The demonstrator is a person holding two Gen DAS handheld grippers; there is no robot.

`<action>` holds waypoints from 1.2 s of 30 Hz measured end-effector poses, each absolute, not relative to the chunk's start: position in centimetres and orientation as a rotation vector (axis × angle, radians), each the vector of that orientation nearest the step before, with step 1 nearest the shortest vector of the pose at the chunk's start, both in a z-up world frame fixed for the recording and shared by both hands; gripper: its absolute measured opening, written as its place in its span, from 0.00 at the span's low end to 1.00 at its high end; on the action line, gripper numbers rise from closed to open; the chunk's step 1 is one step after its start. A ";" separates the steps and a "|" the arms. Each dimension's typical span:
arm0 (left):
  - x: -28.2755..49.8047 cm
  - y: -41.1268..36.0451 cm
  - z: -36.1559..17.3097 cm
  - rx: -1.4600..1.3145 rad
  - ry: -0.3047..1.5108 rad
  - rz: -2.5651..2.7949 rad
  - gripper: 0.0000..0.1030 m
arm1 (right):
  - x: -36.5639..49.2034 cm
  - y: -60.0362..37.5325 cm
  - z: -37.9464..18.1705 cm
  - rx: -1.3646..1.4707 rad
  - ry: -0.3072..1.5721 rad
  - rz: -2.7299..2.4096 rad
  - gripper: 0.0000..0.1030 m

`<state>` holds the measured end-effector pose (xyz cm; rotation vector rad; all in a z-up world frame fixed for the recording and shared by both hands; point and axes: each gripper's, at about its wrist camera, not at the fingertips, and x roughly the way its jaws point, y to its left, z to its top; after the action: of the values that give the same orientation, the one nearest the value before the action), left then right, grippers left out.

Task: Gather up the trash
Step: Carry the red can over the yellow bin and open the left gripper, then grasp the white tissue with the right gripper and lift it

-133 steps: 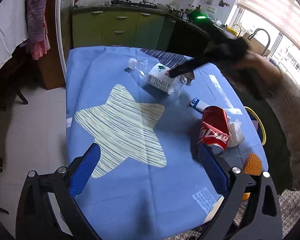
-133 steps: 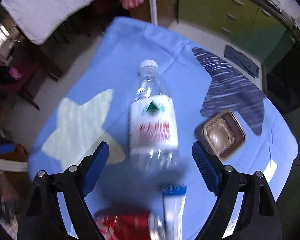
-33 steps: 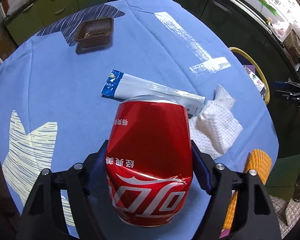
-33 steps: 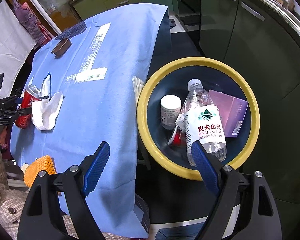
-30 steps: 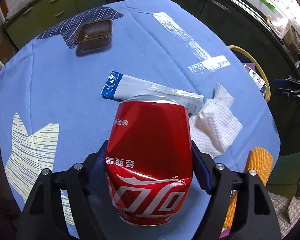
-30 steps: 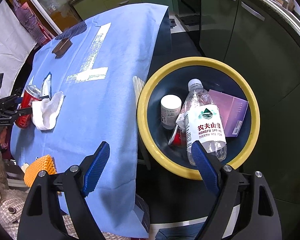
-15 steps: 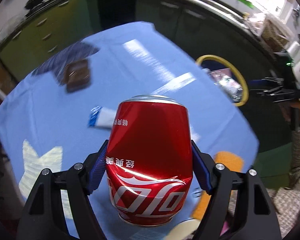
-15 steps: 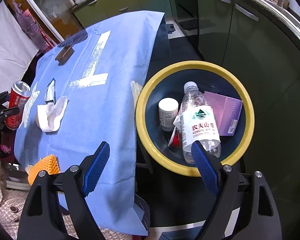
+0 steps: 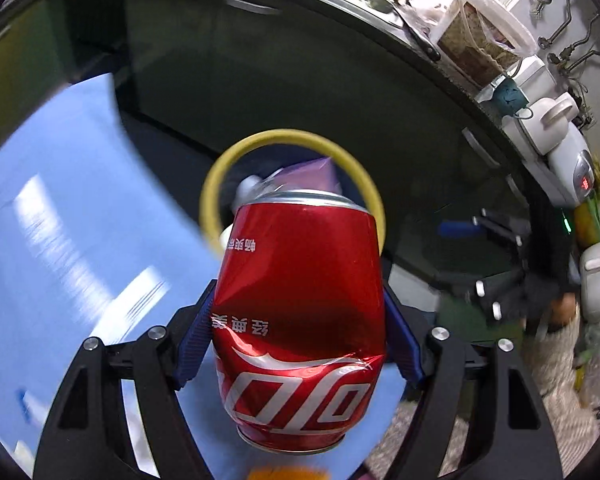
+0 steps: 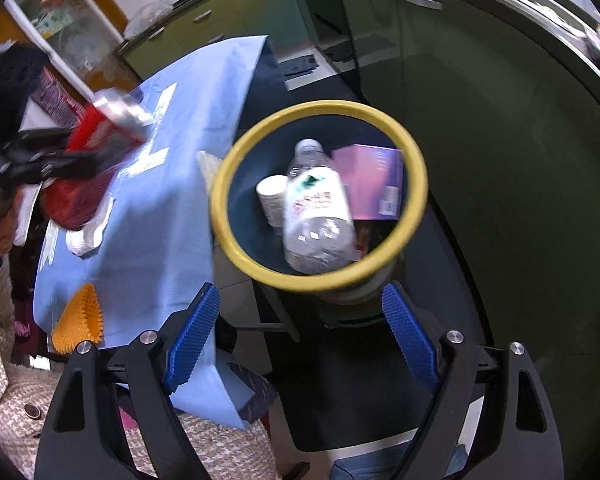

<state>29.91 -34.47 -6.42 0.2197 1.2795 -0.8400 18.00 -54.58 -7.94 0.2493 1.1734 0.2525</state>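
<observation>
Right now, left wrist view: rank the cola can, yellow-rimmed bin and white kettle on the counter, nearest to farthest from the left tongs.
1. Red cola can: clamped between the left tongs, centre.
2. Yellow-rimmed bin: just beyond the can, below it, centre.
3. White kettle: on the counter, far right.

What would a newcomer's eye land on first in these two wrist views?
The dented red can fills the left wrist view, clamped between the blue pads of the left gripper. Beyond it stands the yellow-rimmed bin beside the blue-clothed table; a clear water bottle, a white cup and a purple box lie inside. The right gripper is open and empty above the bin.
</observation>
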 end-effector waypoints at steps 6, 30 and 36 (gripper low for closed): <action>32.9 -41.0 -10.7 0.245 1.315 -0.783 0.70 | 16.8 -56.5 -8.3 0.271 1.168 0.244 0.80; 28.5 -29.2 -1.4 0.125 1.101 -0.636 0.90 | 16.7 -52.2 -7.6 0.229 1.140 0.358 0.80; 24.0 -17.9 1.6 0.088 0.972 -0.469 0.92 | 19.1 -42.2 -7.2 0.096 1.153 0.550 0.80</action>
<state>24.01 -17.90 1.56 0.0885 0.9721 -0.4693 19.09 -42.20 -7.23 0.0963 1.1527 0.5501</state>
